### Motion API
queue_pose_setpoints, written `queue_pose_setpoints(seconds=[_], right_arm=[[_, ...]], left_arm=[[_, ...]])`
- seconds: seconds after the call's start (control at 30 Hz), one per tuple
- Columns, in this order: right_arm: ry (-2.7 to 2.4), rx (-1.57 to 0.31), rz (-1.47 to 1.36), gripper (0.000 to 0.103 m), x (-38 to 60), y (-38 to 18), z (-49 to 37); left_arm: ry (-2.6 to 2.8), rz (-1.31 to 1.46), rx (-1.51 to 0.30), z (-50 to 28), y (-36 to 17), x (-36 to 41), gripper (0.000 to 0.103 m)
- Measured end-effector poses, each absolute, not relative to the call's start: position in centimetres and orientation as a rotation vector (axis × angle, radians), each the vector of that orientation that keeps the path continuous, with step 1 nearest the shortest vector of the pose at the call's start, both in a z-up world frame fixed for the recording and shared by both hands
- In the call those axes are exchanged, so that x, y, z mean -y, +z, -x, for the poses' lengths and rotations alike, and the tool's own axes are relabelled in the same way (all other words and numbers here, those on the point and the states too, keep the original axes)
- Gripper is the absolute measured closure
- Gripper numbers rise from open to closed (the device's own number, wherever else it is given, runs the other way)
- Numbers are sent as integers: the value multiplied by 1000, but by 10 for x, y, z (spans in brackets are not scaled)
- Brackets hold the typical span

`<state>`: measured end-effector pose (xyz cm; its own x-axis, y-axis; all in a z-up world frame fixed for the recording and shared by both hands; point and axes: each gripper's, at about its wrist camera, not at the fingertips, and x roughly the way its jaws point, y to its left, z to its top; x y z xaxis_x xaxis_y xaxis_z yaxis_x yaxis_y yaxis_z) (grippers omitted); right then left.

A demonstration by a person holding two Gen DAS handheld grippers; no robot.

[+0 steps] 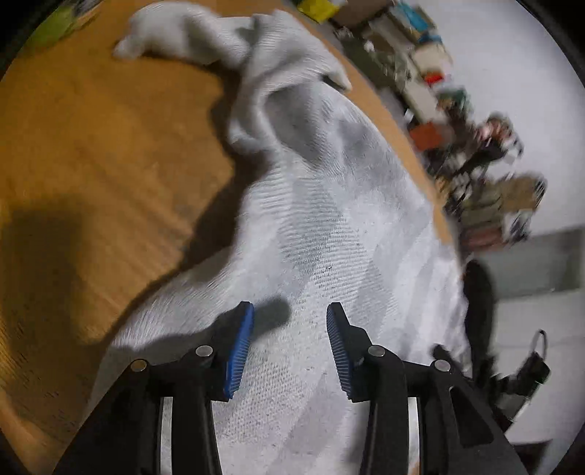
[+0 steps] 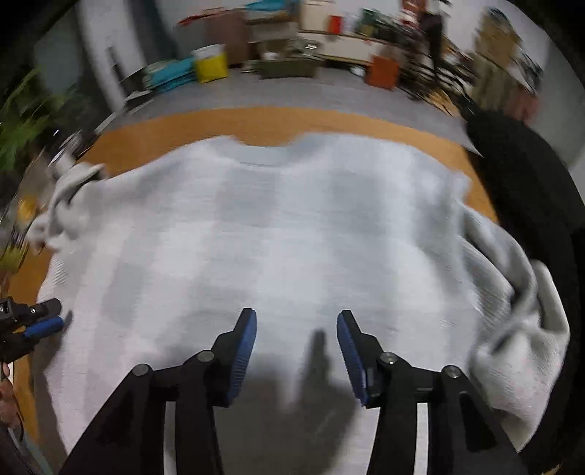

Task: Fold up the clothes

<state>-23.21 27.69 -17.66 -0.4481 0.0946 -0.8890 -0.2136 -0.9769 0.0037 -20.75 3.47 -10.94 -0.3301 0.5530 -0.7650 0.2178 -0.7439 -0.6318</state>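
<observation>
Jaws on both grippers stand parted with nothing between them. The left gripper (image 1: 290,330) hovers above the pale knitted sweater (image 1: 310,226), its blue pads (image 1: 239,347) clear of the cloth and throwing a shadow onto it. The right gripper (image 2: 297,338) hangs over the same sweater (image 2: 256,226) in the same way, its blue pads (image 2: 245,350) apart and bare, its own shadow dark on the knit just below.

Taking the sweater as the landmark: it lies spread on the wooden table (image 1: 91,146), body mostly flat. In the right wrist view the neckline sits at the sweater's far edge, one sleeve is bunched at its left side and the other lies crumpled at its right side. In the left wrist view a sleeve (image 1: 175,33) trails off beyond the sweater's far end onto bare wood. The left gripper also shows in the right wrist view, at the sweater's left edge. Beyond the sweater and the table's far edge, the floor carries boxes and clutter, too blurred to name.

Both pictures are smeared, so fine wrinkles cannot be read. The step in hand looks like getting a fresh hold for a fold. To do it well, each gripper should come down on an edge or sleeve rather than the middle, pinch only the layer meant to travel, and close fully before lifting. The loose sleeves want bringing in over the sweater's body first; lifting both sides evenly should keep the knit from dragging askew.
</observation>
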Motion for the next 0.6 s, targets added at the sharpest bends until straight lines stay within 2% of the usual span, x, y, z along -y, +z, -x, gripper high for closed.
queue_pose_setpoints(seconds=[0.1,0.17,0.2,0.3,0.37,0.43,0.6], right_arm=[[2569,-127,1558,52,-230,-177,258],[2599,-104,1575,52,-197,-177,278],[2621,-81,1580,51,-180,-177,290],[2687,14,1553,39,-136,-169,328],[2737,32,1519,37,-114,-164,350],[2775,-8,1498,33,-98,-158,370],[2738,-282,1611,30,-73,-168,424]], left_arm=[[2135,1572,1189,185,-111,-22,61],[2097,1616,1171,192,-122,-13,61],[2063,1646,1164,190,-121,-11,61],[1952,1657,1326,183,-128,4,61],[1861,1658,1437,182,-134,15,61],[1783,1682,1493,179,-139,18,61],[1755,1748,1458,165,-129,32,60]])
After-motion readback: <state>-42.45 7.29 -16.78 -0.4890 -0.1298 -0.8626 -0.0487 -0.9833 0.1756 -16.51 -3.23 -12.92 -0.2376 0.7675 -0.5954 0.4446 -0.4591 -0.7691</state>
